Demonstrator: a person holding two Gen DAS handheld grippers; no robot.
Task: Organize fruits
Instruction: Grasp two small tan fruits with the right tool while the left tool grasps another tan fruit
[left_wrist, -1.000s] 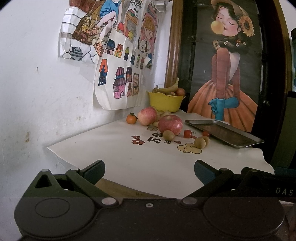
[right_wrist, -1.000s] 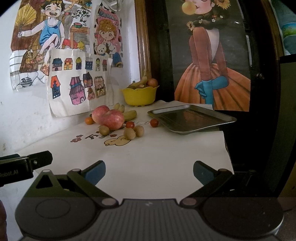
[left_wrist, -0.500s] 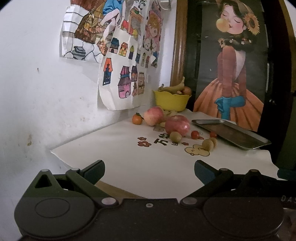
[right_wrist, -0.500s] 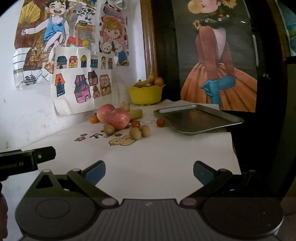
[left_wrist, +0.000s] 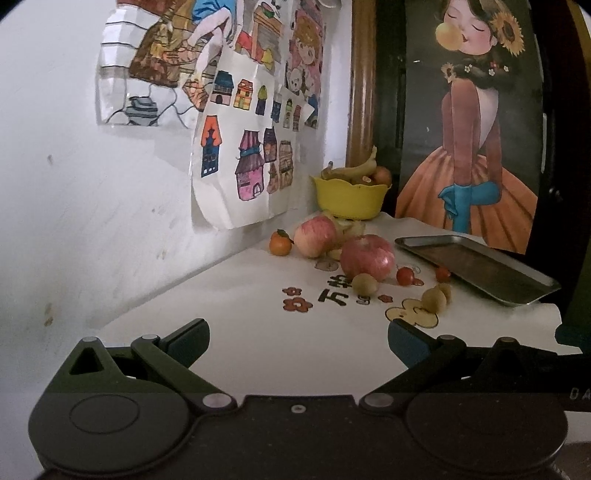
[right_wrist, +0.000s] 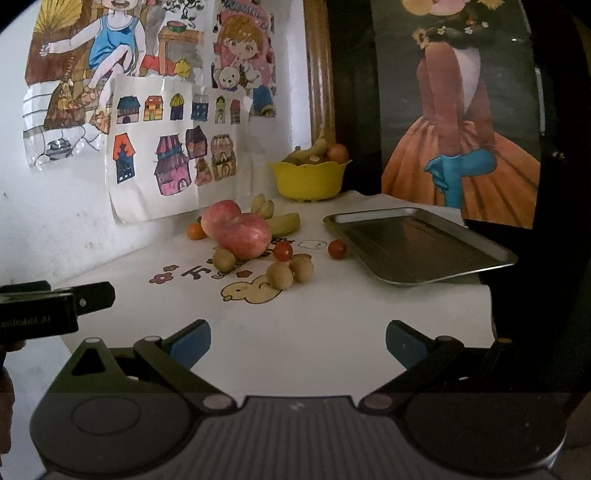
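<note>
Loose fruit lies on a white table: two red apples (left_wrist: 365, 256) (right_wrist: 245, 234), a small orange (left_wrist: 279, 243), cherry tomatoes (right_wrist: 282, 251), several brown longans (right_wrist: 279, 275) and small bananas (right_wrist: 282, 223). A metal tray (right_wrist: 417, 245) (left_wrist: 476, 267) lies empty to the right of them. A yellow bowl (right_wrist: 308, 179) (left_wrist: 349, 195) with bananas and a round fruit stands at the back. My left gripper (left_wrist: 297, 341) and right gripper (right_wrist: 297, 341) are open and empty, above the table's near part, well short of the fruit. The left gripper's body (right_wrist: 55, 306) shows in the right wrist view.
A white wall with taped drawings (left_wrist: 240, 177) runs along the table's left side. A dark painting of a girl (right_wrist: 458, 147) and a wooden frame post (right_wrist: 319, 81) stand behind the table. The table's right edge (right_wrist: 487, 314) drops off into darkness.
Both grippers have moved slightly forward toward the fruit and stayed open. Nothing on the table has moved.
</note>
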